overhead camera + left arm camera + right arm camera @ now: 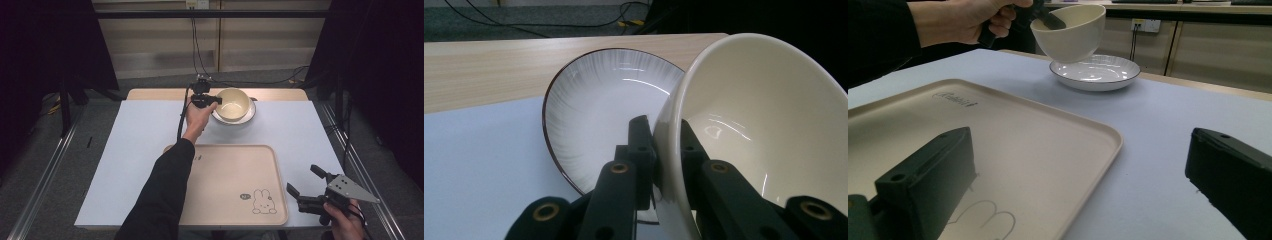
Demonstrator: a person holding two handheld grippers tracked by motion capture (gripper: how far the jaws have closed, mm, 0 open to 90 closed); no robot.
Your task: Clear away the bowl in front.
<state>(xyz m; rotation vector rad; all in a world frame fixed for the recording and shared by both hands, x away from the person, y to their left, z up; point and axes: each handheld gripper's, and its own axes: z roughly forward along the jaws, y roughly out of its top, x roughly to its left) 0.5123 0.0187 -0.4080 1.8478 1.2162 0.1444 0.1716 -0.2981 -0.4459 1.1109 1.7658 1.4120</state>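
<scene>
1. Two dishes concern us at the far edge of the bench [140, 150]: a cream bowl [233, 104] and, under it, a white plate with a dark rim [1095, 72].
2. We see our left claw [663, 150] clamped on the bowl's rim, one jaw inside the wall and one outside; the bowl hangs tilted, clear of the plate.
3. We judge the bowl stiff, glossy and breakable, probably ceramic or melamine; its smooth wall could slip in a rim pinch.
4. We would keep the grip deep on the rim and avoid swinging, since the weight hangs off one side.
5. Our right claw [306, 185] rests with its jaws apart, holding nothing, beside the beige tray with a rabbit drawing [235, 180].
6. We think the plate's shallow lip gives the better hold on it.
</scene>
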